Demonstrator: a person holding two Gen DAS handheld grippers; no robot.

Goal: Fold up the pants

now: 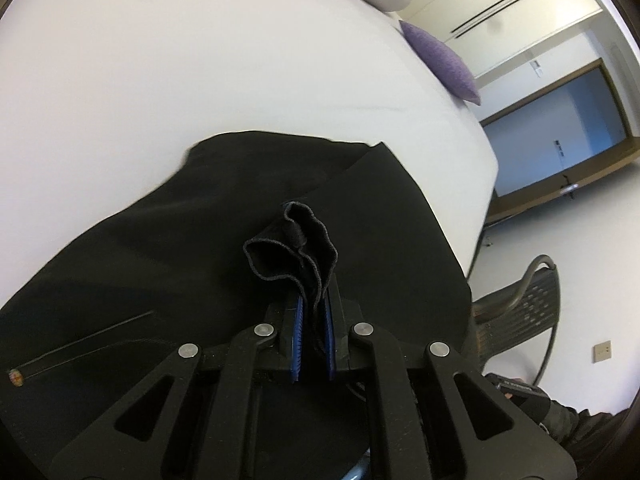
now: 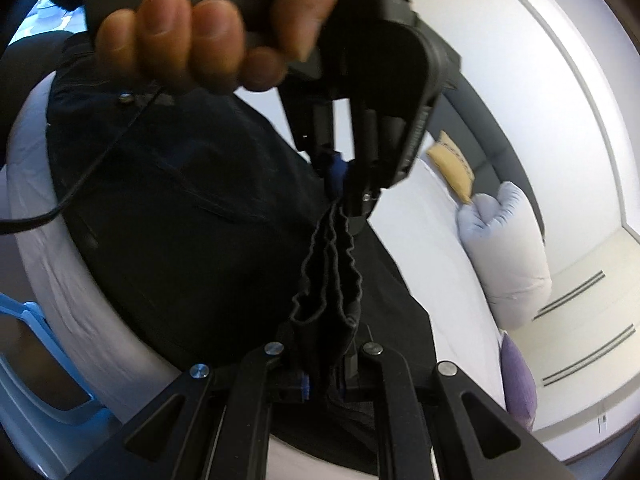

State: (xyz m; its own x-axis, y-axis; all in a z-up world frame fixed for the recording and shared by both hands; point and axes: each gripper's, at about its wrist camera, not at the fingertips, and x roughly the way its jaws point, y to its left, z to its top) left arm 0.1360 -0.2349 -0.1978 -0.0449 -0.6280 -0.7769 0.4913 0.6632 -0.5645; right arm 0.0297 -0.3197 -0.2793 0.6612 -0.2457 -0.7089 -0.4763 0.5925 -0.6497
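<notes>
Both grippers (image 1: 314,320) (image 2: 324,380) face each other, clamping the pants' (image 1: 240,240) gathered edge

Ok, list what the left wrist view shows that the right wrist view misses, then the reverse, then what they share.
Left wrist only: a dark chair on the floor and a wooden-framed opening.

Right wrist only: the person's hand holding the left gripper, a yellow cushion and a blue plastic chair.

Both: the black pants on the white bed, their bunched edge clamped by each view's own gripper (right gripper), and a purple cushion.
</notes>
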